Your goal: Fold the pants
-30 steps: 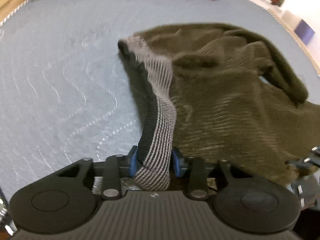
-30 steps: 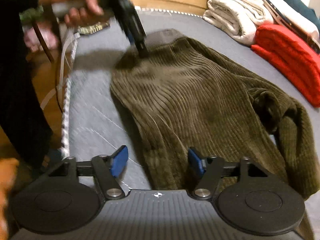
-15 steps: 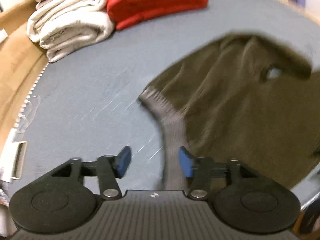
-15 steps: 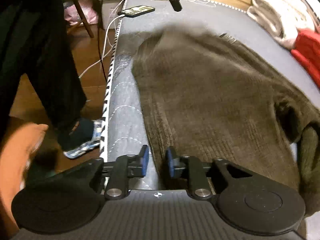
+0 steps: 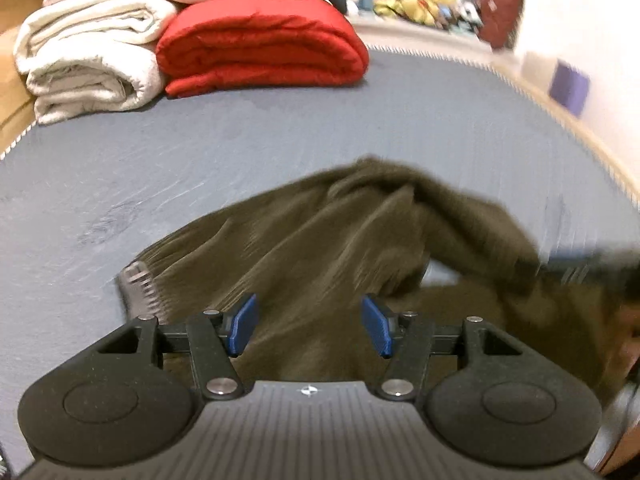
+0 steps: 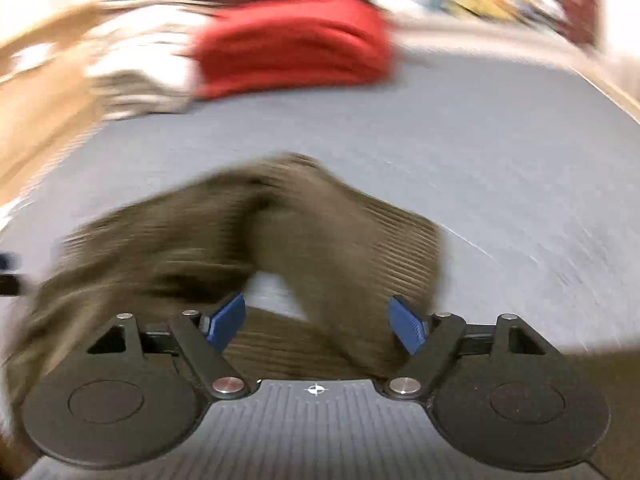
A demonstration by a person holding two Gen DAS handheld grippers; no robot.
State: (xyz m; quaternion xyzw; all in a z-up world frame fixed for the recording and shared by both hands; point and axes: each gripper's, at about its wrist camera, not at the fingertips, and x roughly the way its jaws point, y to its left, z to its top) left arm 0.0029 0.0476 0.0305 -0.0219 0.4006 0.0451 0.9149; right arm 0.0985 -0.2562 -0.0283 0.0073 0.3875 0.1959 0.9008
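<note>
Olive-brown corduroy pants [image 5: 340, 240] lie rumpled on the grey-blue mattress [image 5: 200, 160]. Their grey ribbed waistband [image 5: 138, 284] shows at the left in the left wrist view. My left gripper [image 5: 308, 324] is open and empty just above the pants. In the blurred right wrist view the pants [image 6: 280, 232] lie folded over with a leg running right. My right gripper [image 6: 320, 320] is open and empty over them.
A folded red blanket [image 5: 260, 44] and folded white towels [image 5: 88, 52] are stacked at the far side of the mattress. A wooden bed frame [image 5: 8, 80] runs along the left. Toys and a wall lie beyond the far right edge.
My left gripper let go of the waistband, opened wide and swung to face the blankets. My right gripper closed briefly, then opened and turned the same way. The pants lie more bunched.
</note>
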